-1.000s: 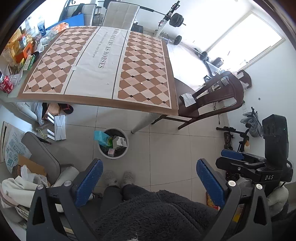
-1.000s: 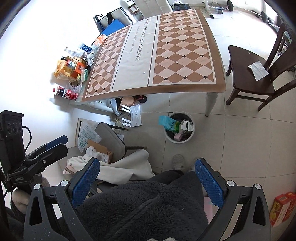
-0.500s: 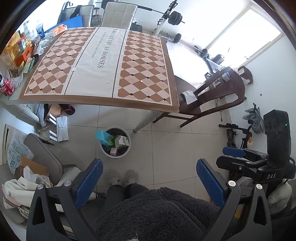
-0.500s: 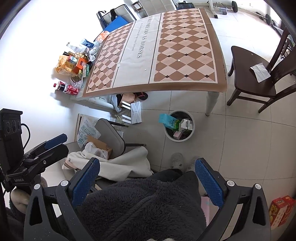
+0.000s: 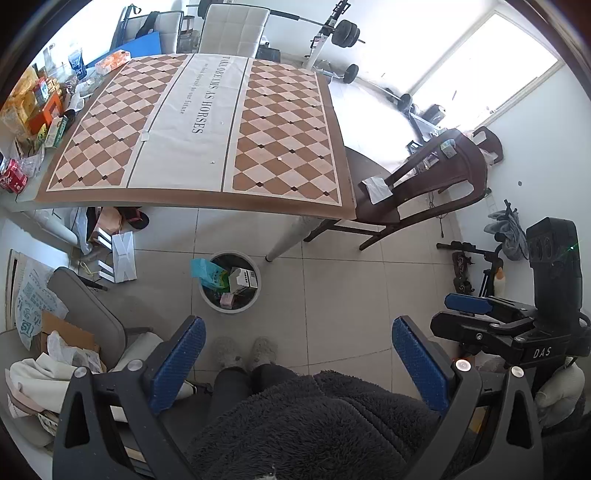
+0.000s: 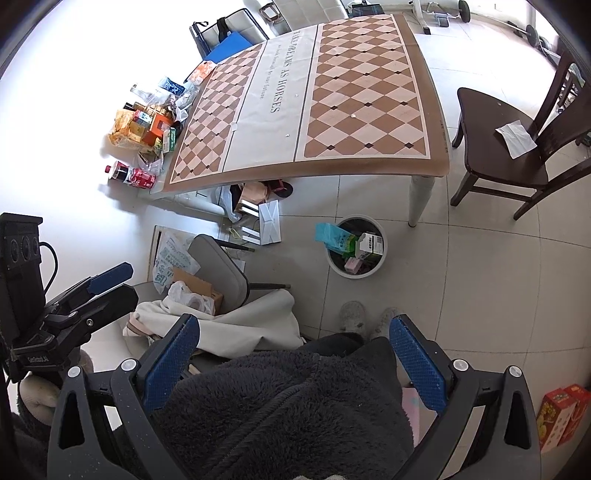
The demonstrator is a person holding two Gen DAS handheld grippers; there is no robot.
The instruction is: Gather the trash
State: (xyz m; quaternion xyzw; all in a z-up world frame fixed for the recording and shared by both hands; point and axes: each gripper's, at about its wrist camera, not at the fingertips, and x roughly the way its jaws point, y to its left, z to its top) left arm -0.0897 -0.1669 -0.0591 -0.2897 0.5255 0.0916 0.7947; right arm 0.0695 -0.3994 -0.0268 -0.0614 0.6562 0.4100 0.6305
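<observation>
1. The right wrist view alone shows a red carton (image 6: pixel 561 417) on the floor at lower right; the left wrist view alone shows barbell weights (image 5: pixel 345 33) at the top.
2. Left tool (image 5: pixel 295 365) and right tool (image 6: pixel 291 363): both spread wide, holding nothing.
3. Trash bin (image 5: pixel 207 301), mid-frame on the floor by the surface (image 5: pixel 192 195) leg, holds a teal packet (image 5: pixel 208 275) sticking over its rim and a white box (image 5: pixel 243 280).
4. The cloth on the surface reads "AS HORSES"; the right tool body reads "DAS" in the left view.
</observation>
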